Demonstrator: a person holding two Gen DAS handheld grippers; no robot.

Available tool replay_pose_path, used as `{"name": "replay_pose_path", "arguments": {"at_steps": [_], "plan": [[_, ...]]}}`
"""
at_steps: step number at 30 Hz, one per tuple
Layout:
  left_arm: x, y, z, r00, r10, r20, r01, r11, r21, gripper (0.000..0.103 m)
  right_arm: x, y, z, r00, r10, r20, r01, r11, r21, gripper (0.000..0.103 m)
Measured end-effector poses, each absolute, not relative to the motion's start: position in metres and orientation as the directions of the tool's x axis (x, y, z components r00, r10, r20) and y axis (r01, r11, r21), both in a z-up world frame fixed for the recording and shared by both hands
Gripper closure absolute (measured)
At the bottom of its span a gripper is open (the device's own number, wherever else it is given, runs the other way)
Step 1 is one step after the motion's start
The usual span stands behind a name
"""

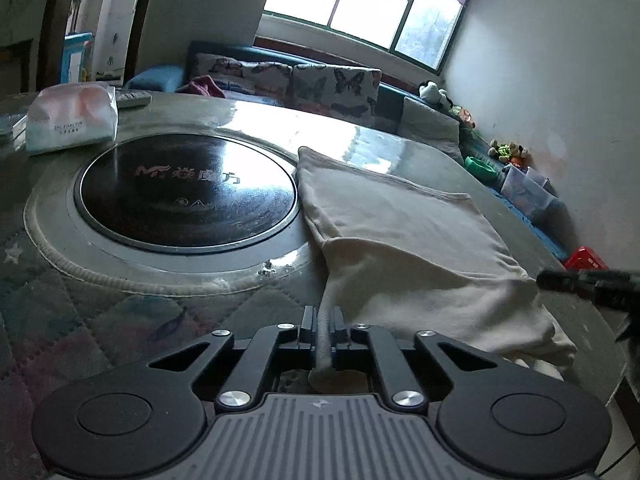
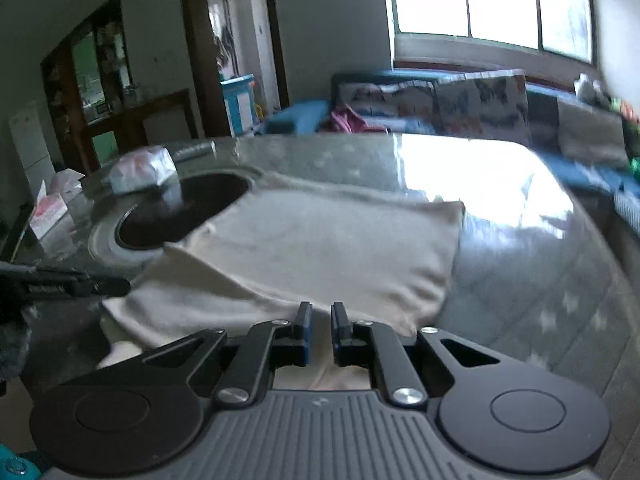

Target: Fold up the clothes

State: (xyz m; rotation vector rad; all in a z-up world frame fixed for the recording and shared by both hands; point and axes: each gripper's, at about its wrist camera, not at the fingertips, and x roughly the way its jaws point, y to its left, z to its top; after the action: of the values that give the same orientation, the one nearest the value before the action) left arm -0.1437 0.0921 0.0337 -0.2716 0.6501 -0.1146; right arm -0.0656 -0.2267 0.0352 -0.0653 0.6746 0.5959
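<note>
- Far left on the bench, near its far edge, lies one soft pack of tissues; beside it sits one round black hob plate sunk into the middle of the bench.
- Just right of the hob lies one cream garment, partly folded, its far-left corner touching the hob's rim and the rest spread toward the near right edge.
- My left tongs are pressed together on the garment's near-left edge; a strip of cloth shows between the pads.
- My right tongs pinch its near edge further right, cloth filling the narrow gap between the pads.
- I judge the cloth light, limp and a little stretchy: it should sag between my two grips, so hems and corners are the places to hold.
- On the glossy bench top it will likely slide, not snag.
- Count: one garment, two tongs, one tissue pack, one hob.
</note>
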Motion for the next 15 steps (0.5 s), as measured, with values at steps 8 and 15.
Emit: {"name": "replay_pose_path", "arguments": {"at_steps": [8,15], "plan": [[-0.111,0.080,0.050,0.804,-0.194,-0.562,0.053,0.965,-0.257,0.064,-0.063,-0.232,0.026,0.608,0.506,-0.612,-0.517,0.837,0.178,0.081],[-0.087,0.078,0.038,0.785,-0.190,-0.590,0.023,0.960,-0.279,0.082,-0.063,-0.227,0.018,0.588,0.508,-0.630,-0.527,0.831,0.178,0.079]]}}
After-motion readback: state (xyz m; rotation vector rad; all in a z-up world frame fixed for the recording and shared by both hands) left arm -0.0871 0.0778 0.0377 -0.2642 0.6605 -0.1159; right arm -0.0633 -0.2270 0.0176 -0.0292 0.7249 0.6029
